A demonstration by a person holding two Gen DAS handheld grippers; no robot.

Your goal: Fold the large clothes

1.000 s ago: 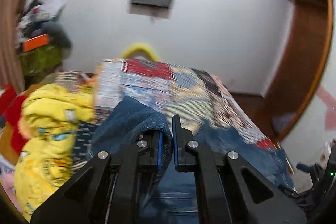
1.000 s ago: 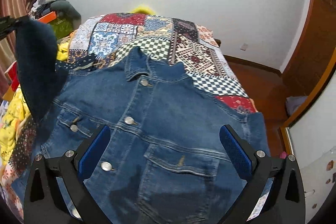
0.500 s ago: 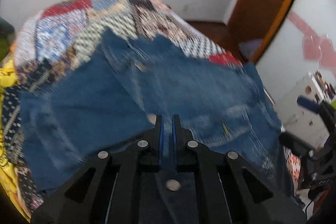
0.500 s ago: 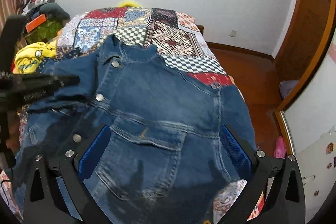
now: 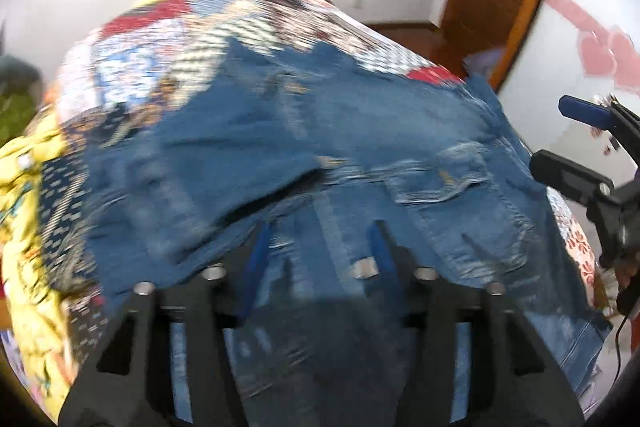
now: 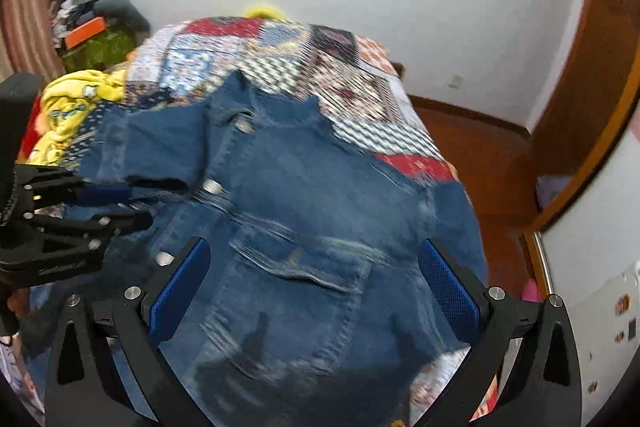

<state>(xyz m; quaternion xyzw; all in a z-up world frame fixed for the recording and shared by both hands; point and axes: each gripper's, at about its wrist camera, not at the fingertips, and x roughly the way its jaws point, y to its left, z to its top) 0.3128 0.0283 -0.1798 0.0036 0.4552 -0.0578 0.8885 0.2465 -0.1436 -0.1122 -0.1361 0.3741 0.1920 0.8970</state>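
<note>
You're holding the left gripper (image 5: 318, 239) just over the denim jacket (image 6: 304, 211), jaws opening w/ nothing pinched btwn them; the pads are hanging clear of the cloth below. The folded-over sleeve (image 5: 192, 163) is lying ahead and to the left of those fingers, draped across the jacket front. Your right gripper (image 6: 314, 287) is standing wide apart, empty, hovering above the chest pocket (image 6: 296, 283) straight ahead of it. Jacket's lying spread on the patchwork bedspread (image 6: 280, 63), collar on the far side from both tools. Yellow garment (image 6: 72, 103) is sitting left of the jacket.
</note>
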